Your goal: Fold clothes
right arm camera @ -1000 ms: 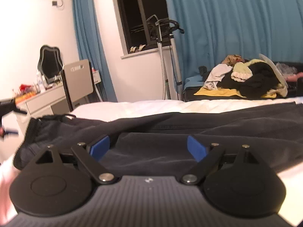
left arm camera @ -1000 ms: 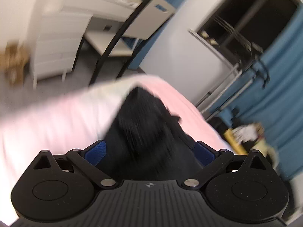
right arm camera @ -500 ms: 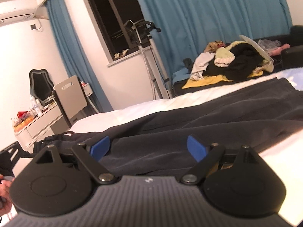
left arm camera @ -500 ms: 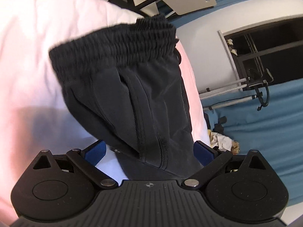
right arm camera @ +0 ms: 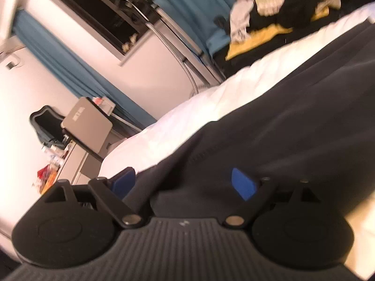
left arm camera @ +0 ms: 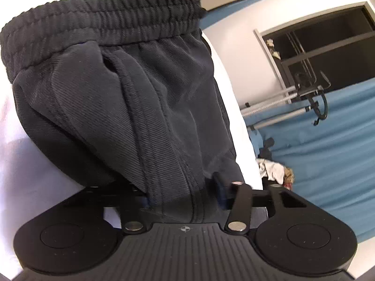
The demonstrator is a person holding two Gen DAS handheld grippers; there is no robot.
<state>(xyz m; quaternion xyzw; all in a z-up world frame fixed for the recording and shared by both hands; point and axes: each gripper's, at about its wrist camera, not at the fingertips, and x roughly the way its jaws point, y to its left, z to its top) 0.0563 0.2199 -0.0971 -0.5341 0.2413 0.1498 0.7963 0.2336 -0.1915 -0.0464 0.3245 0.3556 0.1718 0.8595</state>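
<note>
Black trousers [left arm camera: 140, 93] with a ribbed elastic waistband [left arm camera: 100, 18] lie on a white bed [left arm camera: 23, 175]. In the left wrist view the fabric bunches up close to the camera. My left gripper [left arm camera: 182, 196] is shut on a seamed fold of it below the waistband. In the right wrist view the trousers [right arm camera: 293, 128] stretch away to the right across the bed [right arm camera: 187, 121]. There my right gripper [right arm camera: 184, 182] is open, its blue pads [right arm camera: 243, 183] wide apart low over the dark cloth, and the view is tilted and blurred.
A grey-backed chair [right arm camera: 86, 121] and a cluttered dresser [right arm camera: 58, 164] stand past the bed's left end. A pile of mixed clothes [right arm camera: 281, 7] lies beyond the bed's far side. A metal stand [right arm camera: 168, 28], a dark window [left arm camera: 328, 46] and blue curtains [left arm camera: 328, 152] line the wall.
My left gripper has gone from open to shut on the trousers below the waistband, and the cloth now fills its view. The right gripper has rolled sideways and stays open over the fabric.
</note>
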